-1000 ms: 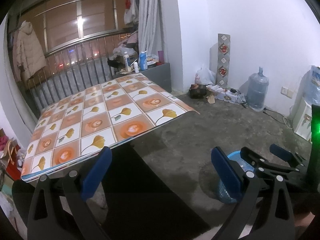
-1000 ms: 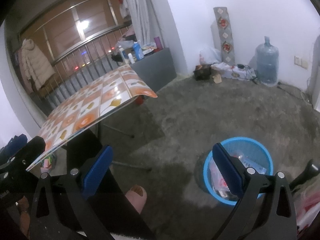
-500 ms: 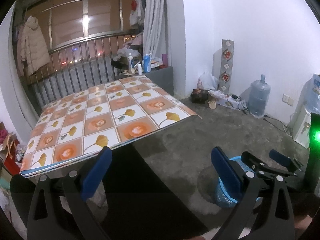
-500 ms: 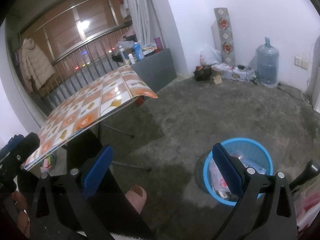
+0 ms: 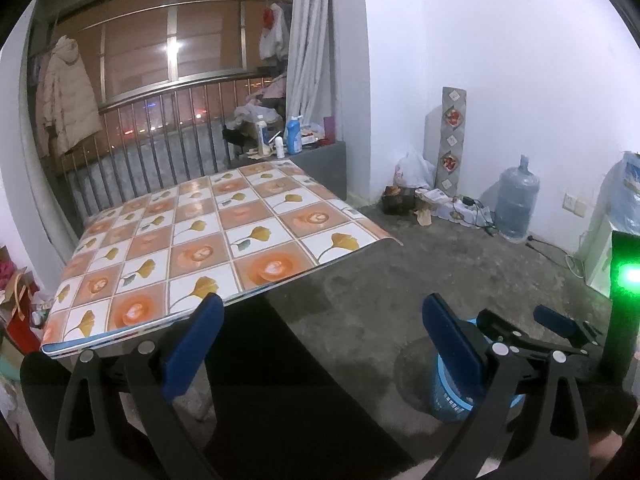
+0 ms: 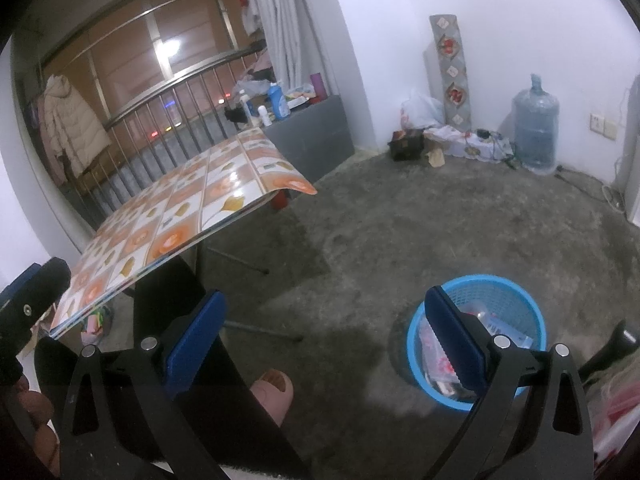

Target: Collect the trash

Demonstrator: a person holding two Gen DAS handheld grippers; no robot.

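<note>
Right wrist view: the right gripper hangs wide open and empty, with the blue trash basket on the floor just below its right finger. The left gripper, also spread and empty, sits farther away beside the table.

- No word, brand or number can be read anywhere in either view.
- The white plastic bag against the far wall has red print on it, too small and blurred to make out.
- The blue bottle on the ledge carries a label, too small to read.
- The wrappers inside the blue basket show coloured print, blurred beyond reading.
- The covered jug at the right edge shows blue marks that could be lettering; they cannot be read.
</note>
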